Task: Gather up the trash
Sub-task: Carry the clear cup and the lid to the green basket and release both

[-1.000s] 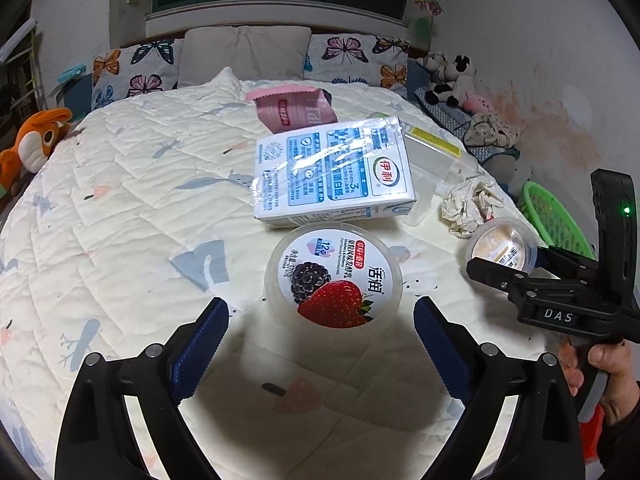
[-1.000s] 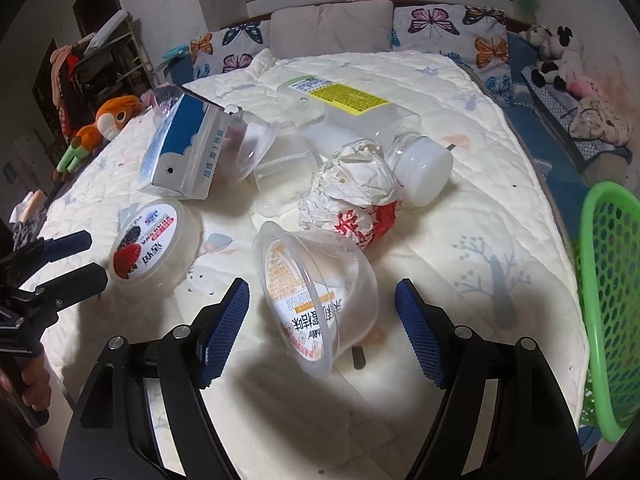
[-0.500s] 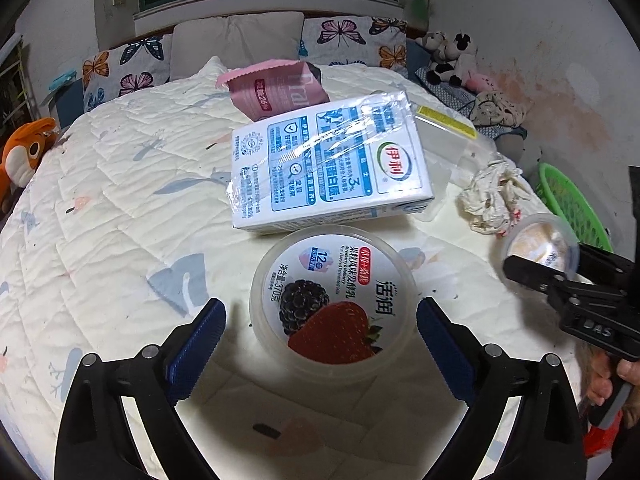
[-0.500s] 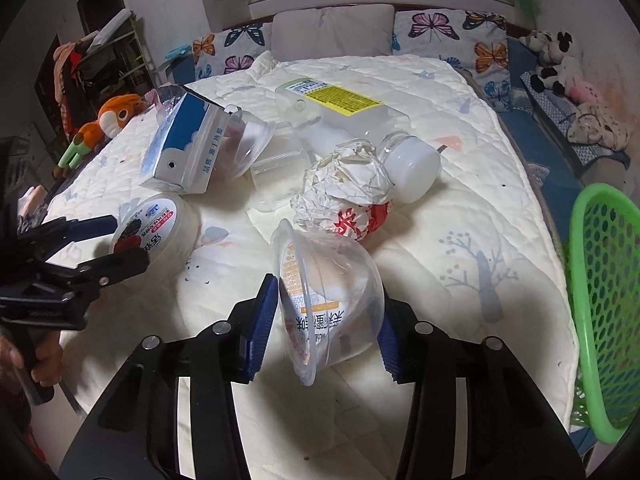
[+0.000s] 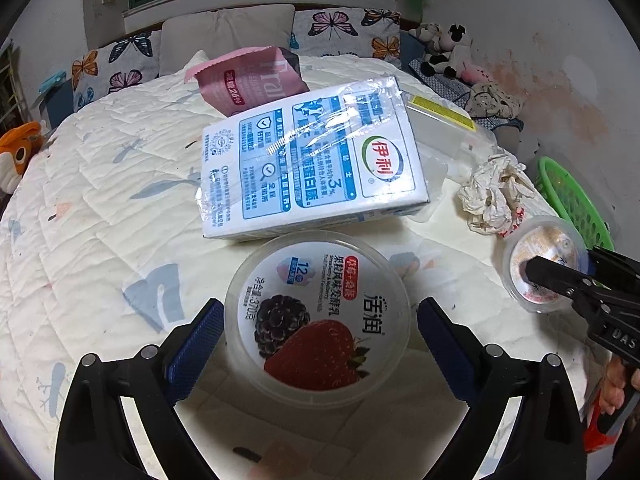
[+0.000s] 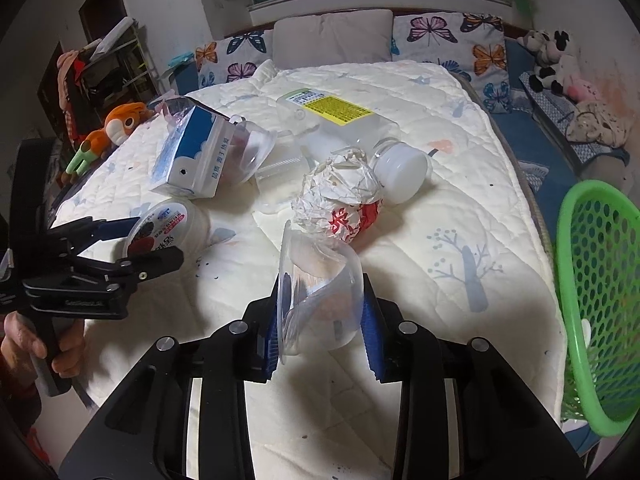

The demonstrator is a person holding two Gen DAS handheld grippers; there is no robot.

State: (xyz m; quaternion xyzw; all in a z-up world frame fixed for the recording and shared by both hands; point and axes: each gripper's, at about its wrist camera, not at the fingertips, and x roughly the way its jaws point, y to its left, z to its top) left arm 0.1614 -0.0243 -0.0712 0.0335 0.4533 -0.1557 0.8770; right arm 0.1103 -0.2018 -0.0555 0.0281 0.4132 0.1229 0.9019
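At the bottom of the right wrist view, the right gripper (image 6: 322, 330) is squeezing a clear plastic cup (image 6: 320, 296). The cup lies on its side with its wide rim toward the left, and both blue pads press on it so its soft wall is bent in. A printed label shows through the plastic. The cup sits low in the middle of the picture, on the white quilt (image 6: 460, 208).

At the bottom of the left wrist view, the left gripper (image 5: 316, 340) is open wide. A round yogurt tub (image 5: 318, 320) sits between its blue pads, and neither pad touches it. The tub is see-through with a white lid that shows a red strawberry and a dark blackberry. It stands flat on the quilt in the lower middle of the picture.

Just past the tub lies a blue and white milk box (image 5: 312, 164) wrapped in shiny plastic film. It fills the middle of the picture. Behind it, toward the top, a pink bag (image 5: 250, 80) sticks up.

In the right wrist view, a crumpled paper ball (image 6: 340, 196) with red marks lies just past the cup, in the middle. A clear bottle with a white cap (image 6: 402, 170) and a yellow label lies behind it.

A green basket (image 6: 592, 280) with holes stands at the right edge. Butterfly pillows (image 6: 452, 36) line the top, far back.
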